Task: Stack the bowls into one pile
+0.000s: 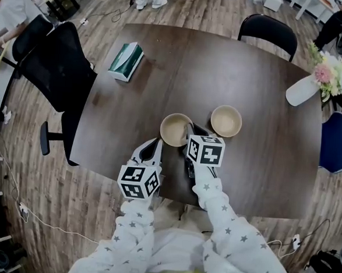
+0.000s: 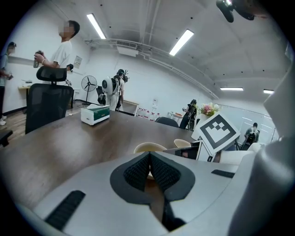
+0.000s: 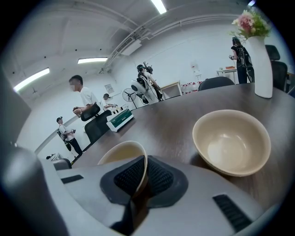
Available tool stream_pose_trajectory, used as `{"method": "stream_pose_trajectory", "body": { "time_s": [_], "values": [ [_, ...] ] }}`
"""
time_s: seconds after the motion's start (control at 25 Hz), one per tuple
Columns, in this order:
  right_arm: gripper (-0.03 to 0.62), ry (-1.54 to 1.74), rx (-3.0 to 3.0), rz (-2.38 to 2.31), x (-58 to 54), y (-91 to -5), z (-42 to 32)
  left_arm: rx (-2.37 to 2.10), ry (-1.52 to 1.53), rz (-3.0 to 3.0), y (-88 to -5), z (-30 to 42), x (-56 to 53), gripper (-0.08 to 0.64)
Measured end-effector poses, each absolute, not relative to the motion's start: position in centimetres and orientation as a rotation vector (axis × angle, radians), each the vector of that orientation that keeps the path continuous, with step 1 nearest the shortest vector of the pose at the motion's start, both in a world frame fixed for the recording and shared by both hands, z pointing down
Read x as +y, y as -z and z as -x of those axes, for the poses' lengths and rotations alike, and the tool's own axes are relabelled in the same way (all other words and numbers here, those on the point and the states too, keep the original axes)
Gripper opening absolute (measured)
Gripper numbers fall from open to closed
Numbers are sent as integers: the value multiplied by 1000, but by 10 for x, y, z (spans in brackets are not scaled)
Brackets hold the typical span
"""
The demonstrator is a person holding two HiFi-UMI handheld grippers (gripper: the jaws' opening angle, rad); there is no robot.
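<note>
Two beige bowls stand side by side on the dark brown table (image 1: 262,168). My right gripper (image 1: 190,132) is shut on the near right rim of the left bowl (image 1: 175,129). In the right gripper view that thin rim (image 3: 144,171) runs between the black pads. The second bowl (image 1: 226,120) sits empty and upright just to the right (image 3: 231,140), apart from the first. My left gripper (image 1: 155,148) hovers near the front of the left bowl (image 2: 150,147). Its pads meet with nothing between them (image 2: 150,169).
A green and white tissue box (image 1: 126,60) lies at the table's far left. A white vase with flowers (image 1: 306,87) stands at the far right edge. A black office chair (image 1: 56,66) is at the left, another chair (image 1: 269,32) at the far side, a blue chair (image 1: 340,142) at the right. People stand beyond.
</note>
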State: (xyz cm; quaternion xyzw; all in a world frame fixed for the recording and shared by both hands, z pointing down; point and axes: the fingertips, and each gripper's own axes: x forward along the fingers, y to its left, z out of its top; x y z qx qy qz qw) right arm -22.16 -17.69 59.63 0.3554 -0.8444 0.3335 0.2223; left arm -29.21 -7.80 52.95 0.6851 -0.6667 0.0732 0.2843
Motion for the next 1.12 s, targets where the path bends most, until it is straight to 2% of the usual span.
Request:
{"method": "stream_pose_trajectory", "body": {
  "time_s": [0.36,1.12],
  "values": [
    [37,-905,-2428,-1031,-185,-554,210,-1830,-168,-1827,-515,303,-75,26],
    [37,-968,-2395,-1371,-241,-527,90,-1704,-182,-1973,-502,226,-119,26]
  ]
}}
